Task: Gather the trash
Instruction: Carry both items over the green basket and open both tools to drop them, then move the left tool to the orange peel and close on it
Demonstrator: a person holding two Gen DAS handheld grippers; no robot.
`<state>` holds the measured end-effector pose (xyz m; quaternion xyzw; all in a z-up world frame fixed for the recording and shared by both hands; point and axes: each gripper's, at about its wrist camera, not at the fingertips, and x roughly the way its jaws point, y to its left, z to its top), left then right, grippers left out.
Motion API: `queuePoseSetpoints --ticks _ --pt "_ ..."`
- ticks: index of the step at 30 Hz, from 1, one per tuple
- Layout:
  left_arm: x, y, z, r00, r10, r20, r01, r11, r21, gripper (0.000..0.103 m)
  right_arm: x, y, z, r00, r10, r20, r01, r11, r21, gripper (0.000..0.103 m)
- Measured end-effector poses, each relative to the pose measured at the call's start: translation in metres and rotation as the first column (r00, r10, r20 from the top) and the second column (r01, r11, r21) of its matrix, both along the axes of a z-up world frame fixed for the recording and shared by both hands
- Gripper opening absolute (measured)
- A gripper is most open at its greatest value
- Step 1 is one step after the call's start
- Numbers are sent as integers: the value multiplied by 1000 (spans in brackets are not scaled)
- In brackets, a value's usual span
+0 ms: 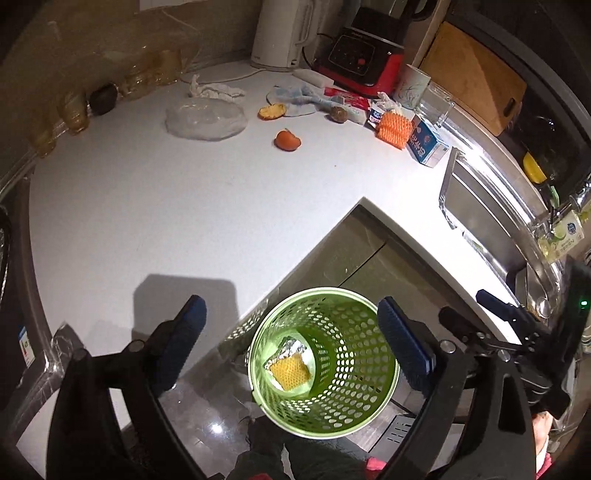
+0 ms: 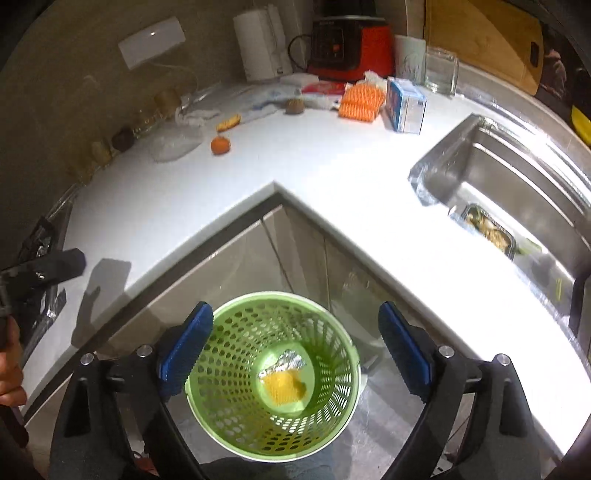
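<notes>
A: Where is the collected trash seen?

B: A yellow foam net (image 1: pixel 290 372) and a piece of crumpled foil (image 1: pixel 291 347) are seen at the bottom of the green perforated bin (image 1: pixel 347 406), which stands on the floor low in the frame, below the inner corner of the white surface (image 1: pixel 147 206).

A: How are the tongs held?

B: The left tongs (image 1: pixel 291 325) are spread wide above the bin and nothing is gripped; one blue pad (image 1: pixel 404 341) is seen over the bin's right rim. The right tongs (image 2: pixel 295 332) are likewise wide apart and empty, with the bin framed between the pads.

A: What is left on the surface?

B: Toward the upper middle, an orange peel (image 1: pixel 287 140) and a second peel (image 1: pixel 272 111) are seen, with a clear plastic bag (image 1: pixel 205 120) to their left and a crumpled tissue (image 1: pixel 212 90) above it. Further right, an orange foam net (image 1: pixel 394 129) lies against a blue carton (image 1: pixel 428 142). A white kettle (image 1: pixel 282 33) and a red appliance (image 1: pixel 360 61) stand at the back. A steel sink (image 2: pixel 491 166) is set at the right.
</notes>
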<state>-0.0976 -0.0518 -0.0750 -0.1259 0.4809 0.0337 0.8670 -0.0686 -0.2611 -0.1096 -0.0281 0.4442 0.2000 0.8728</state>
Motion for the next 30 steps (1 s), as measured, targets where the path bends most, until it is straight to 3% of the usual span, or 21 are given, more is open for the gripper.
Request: queuePoseSetpoints --ticks 6,12,15,20,23,25,30 --pt "75 -1 -3 997 59 39 -59 998 -6 90 53 -8 36 995 6 97 -4 1000 -19 95" --pt "156 2 -24 993 106 58 -104 994 -30 89 113 -17 34 993 -1 114 4 1000 -21 95" --pt "190 1 -41 992 124 37 -124 992 -4 82 144 -19 24 995 2 102 0 1000 -19 95" --pt "229 13 -77 981 191 -45 -190 982 22 59 183 -22 13 995 15 102 -12 1000 -25 95" --pt "239 16 -76 974 224 -21 -222 973 67 46 205 -28 9 994 9 108 -6 1000 -27 95" --pt "245 17 -75 973 229 -25 -227 971 73 28 219 -33 8 993 -10 121 13 999 -30 95" --pt "244 19 -72 965 261 -29 -258 963 73 22 255 -51 9 986 -86 144 87 996 -7 95"
